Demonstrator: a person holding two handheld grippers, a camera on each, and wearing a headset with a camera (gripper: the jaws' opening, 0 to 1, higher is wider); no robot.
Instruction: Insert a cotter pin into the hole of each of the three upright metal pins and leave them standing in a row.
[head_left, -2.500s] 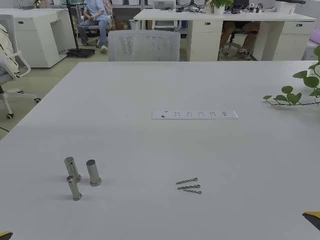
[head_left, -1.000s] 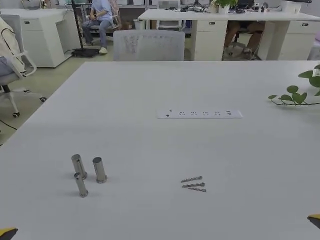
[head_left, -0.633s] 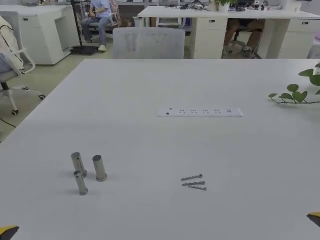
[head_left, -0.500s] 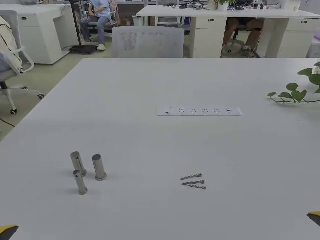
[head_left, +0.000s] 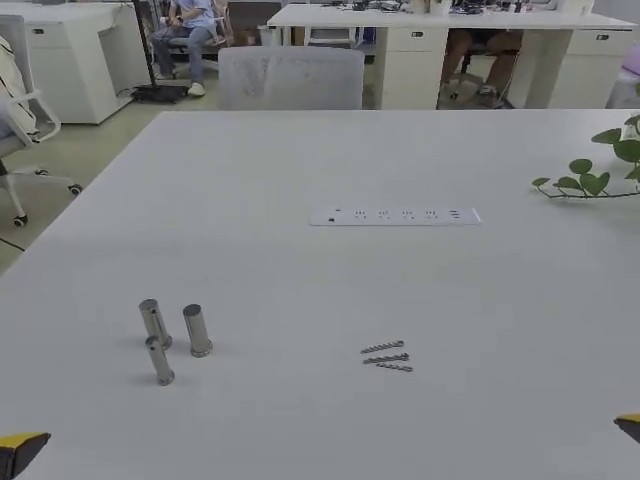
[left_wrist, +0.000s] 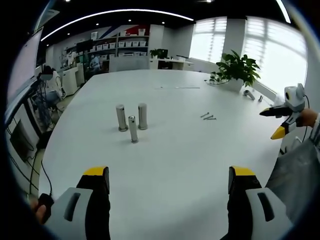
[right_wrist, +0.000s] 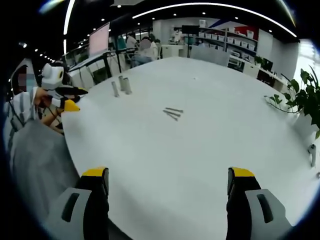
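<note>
Left tongs (left_wrist: 168, 172) and right tongs (right_wrist: 168, 172) are both released. In each gripper view the yellow-tipped jaws stand wide apart with nothing between them, low over the near edge of the white table (head_left: 400, 150). Neither touches any part.

Task items. Three upright silver metal pins (head_left: 196, 330) stand in a tight cluster on the near left of the table. Two are behind and one in front, so they form a triangle, not a row. Three thin grey cotter pins (head_left: 387, 357) lie flat near the centre, well apart from the upright pins, close together and roughly parallel. No cotter pin is seated in a hole, so the task is judged not begun.

Governing relation. In the head view the cotter pins lie with their long axes running across the table, left to right, slightly fanned. In the right gripper view they sit ahead and a little left of the jaws' centre line. In the left gripper view they sit off to the right of the upright pins, which stand almost straight ahead of those jaws. Right tongs are judged nearer to the cotter pins, and left tongs nearer to the upright pins.

Assessment. A pick by the right tongs would call for a forward reach, with the jaws closing across a thin shank lying flat on the table. Slippage is the likely fault. Which way the pin holes face is too small to tell.
</note>
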